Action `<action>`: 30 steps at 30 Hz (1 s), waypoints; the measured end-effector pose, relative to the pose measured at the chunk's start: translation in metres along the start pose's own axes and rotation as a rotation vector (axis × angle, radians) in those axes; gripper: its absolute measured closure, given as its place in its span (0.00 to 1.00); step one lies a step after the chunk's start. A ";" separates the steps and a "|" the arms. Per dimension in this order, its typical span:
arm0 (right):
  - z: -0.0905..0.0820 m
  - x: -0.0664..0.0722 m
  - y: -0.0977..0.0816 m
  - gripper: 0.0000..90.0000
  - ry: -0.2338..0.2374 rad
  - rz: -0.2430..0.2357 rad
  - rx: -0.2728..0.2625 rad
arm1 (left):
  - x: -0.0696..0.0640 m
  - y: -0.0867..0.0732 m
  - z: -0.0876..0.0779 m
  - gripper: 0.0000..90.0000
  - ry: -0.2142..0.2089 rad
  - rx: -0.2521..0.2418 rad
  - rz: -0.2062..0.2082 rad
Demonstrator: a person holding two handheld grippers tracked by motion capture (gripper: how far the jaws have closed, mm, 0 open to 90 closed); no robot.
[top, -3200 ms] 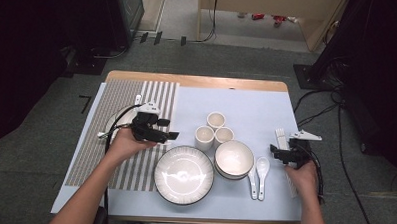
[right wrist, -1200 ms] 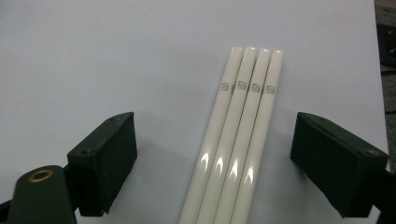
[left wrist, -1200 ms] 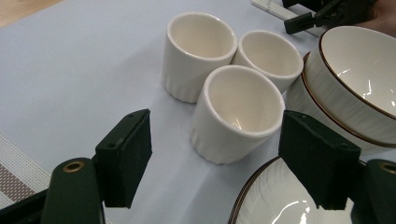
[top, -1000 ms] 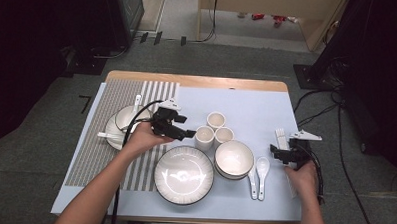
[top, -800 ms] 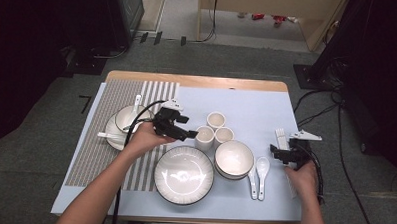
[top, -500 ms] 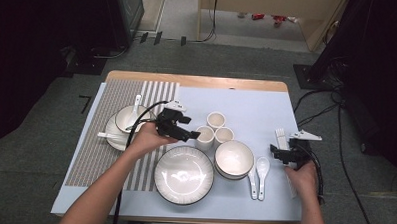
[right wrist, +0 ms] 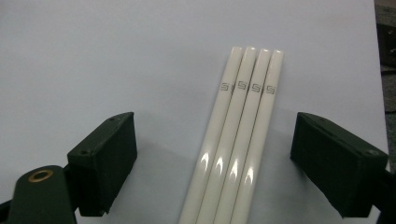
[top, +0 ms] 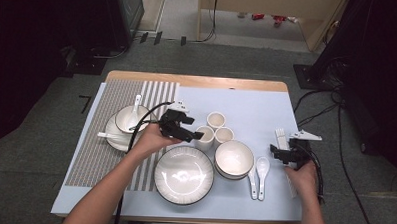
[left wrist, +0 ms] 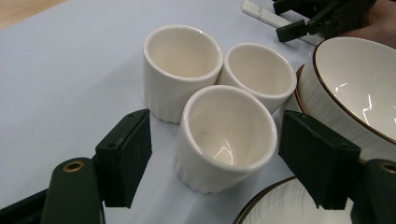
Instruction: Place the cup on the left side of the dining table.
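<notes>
Left gripper view: nearest cup (left wrist: 226, 137) stands upright on the blue mat, touching two more cups (left wrist: 182, 70) behind it, with the left gripper (left wrist: 215, 161) spread wide to either side, pads clear of its wall, likely lined up for a side grasp. Bowl (left wrist: 355, 88) crowds the far pad. Right gripper (right wrist: 215, 163) rests open astride four chopsticks (right wrist: 238, 135), seemingly waiting.

Grey carpet floor (top: 268, 59) — dark surroundings
</notes>
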State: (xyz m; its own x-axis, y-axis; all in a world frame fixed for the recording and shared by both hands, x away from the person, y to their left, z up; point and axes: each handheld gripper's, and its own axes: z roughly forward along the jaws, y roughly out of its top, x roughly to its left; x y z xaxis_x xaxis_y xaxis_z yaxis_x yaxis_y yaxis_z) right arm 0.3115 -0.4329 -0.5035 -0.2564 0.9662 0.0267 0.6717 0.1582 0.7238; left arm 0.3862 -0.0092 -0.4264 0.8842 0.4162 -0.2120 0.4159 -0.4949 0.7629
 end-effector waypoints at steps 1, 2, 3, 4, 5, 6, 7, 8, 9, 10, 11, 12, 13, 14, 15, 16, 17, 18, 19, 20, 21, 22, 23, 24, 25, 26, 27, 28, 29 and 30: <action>0.000 0.000 0.000 0.16 0.000 0.000 0.000 | 0.000 0.000 0.001 0.28 0.000 0.000 -0.002; 0.000 0.000 0.000 0.16 0.000 0.000 0.000 | 0.000 0.000 0.002 0.27 -0.005 0.000 -0.005; 0.000 0.000 0.000 0.16 0.000 0.000 0.000 | 0.000 0.000 0.003 0.26 -0.012 0.000 -0.011; 0.000 0.000 0.000 0.16 0.001 0.000 0.000 | 0.000 0.000 0.004 0.26 -0.015 -0.003 -0.014; 0.000 0.000 0.000 0.16 0.000 0.000 0.000 | 0.000 -0.001 0.004 0.26 -0.020 -0.007 -0.015; 0.000 0.000 0.000 0.16 0.000 0.000 0.000 | 0.000 -0.001 0.005 0.25 -0.026 -0.007 -0.013; 0.000 0.000 0.000 0.16 0.000 0.000 0.000 | 0.000 -0.001 0.006 0.24 -0.022 -0.003 -0.011; 0.000 0.000 0.000 0.16 0.000 0.000 0.000 | -0.001 -0.001 0.007 0.24 -0.019 0.001 -0.011; 0.000 0.000 0.000 0.16 0.000 0.000 0.000 | -0.001 -0.002 0.007 0.23 -0.020 0.004 -0.006; 0.000 0.000 0.000 0.16 0.000 0.000 0.000 | -0.001 -0.002 0.008 0.22 -0.020 0.004 -0.008; 0.000 0.000 0.000 0.16 0.000 0.000 0.000 | -0.001 -0.002 0.008 0.22 -0.022 0.004 -0.011; 0.000 0.000 0.000 0.16 0.000 0.000 0.000 | -0.001 -0.002 0.009 0.22 -0.025 0.002 -0.011; 0.000 0.000 0.000 0.16 0.000 0.000 0.000 | -0.001 -0.003 0.009 0.22 -0.029 0.001 -0.012; 0.000 0.000 0.000 0.16 0.000 0.000 0.000 | -0.001 -0.003 0.010 0.22 -0.030 0.002 -0.012; 0.000 0.000 0.000 0.16 0.000 0.000 0.000 | -0.001 -0.003 0.011 0.22 -0.031 0.000 -0.011; 0.000 0.000 0.000 0.16 0.000 0.001 0.000 | -0.001 -0.004 0.012 0.22 -0.033 0.002 -0.014; 0.000 0.000 0.000 0.16 0.000 0.000 0.000 | -0.001 -0.004 0.012 0.22 -0.033 0.006 -0.012; 0.000 0.000 0.000 0.16 0.000 0.000 0.000 | -0.001 -0.004 0.013 0.22 -0.031 0.009 -0.013; 0.000 0.000 0.000 0.16 0.000 0.000 0.000 | -0.001 -0.004 0.014 0.22 -0.032 0.013 -0.010; 0.000 0.000 0.000 0.16 0.000 0.000 0.000 | -0.002 -0.005 0.015 0.22 -0.032 0.015 -0.008; 0.000 0.000 0.000 0.16 0.000 0.000 0.000 | -0.002 -0.005 0.016 0.22 -0.031 0.017 -0.007; 0.000 0.000 0.000 0.16 0.000 0.000 0.000 | -0.002 -0.005 0.016 0.22 -0.030 0.016 -0.005; 0.000 0.000 0.000 0.16 0.000 0.000 0.000 | -0.002 -0.006 0.017 0.22 -0.025 0.016 -0.003; 0.000 0.000 0.000 0.16 0.000 0.000 0.000 | -0.002 -0.006 0.018 0.22 -0.017 0.016 0.001; 0.000 0.000 0.000 0.16 0.000 0.000 0.000 | -0.002 -0.006 0.018 0.22 -0.014 0.013 0.001; 0.000 0.000 0.000 0.16 0.000 0.000 0.000 | -0.002 -0.007 0.019 0.22 -0.012 0.014 0.002; 0.000 0.000 0.000 0.16 0.000 0.000 0.000 | -0.002 -0.007 0.020 0.22 -0.014 0.011 -0.001; 0.000 0.000 0.000 0.16 0.000 0.000 0.000 | -0.002 -0.007 0.020 0.22 -0.018 0.012 -0.005; 0.000 0.000 0.000 0.16 0.000 0.000 0.000 | -0.002 -0.008 0.021 0.22 -0.018 0.011 -0.007; 0.000 0.000 0.000 0.16 0.000 0.000 0.000 | -0.002 -0.008 0.021 0.22 -0.019 0.011 -0.009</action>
State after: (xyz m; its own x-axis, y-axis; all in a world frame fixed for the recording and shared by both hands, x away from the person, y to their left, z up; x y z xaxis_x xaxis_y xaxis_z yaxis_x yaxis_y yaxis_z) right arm 0.3115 -0.4329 -0.5035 -0.2567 0.9661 0.0269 0.6718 0.1583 0.7237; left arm 0.3860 -0.0222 -0.4452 0.8844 0.4061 -0.2301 0.4257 -0.4995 0.7545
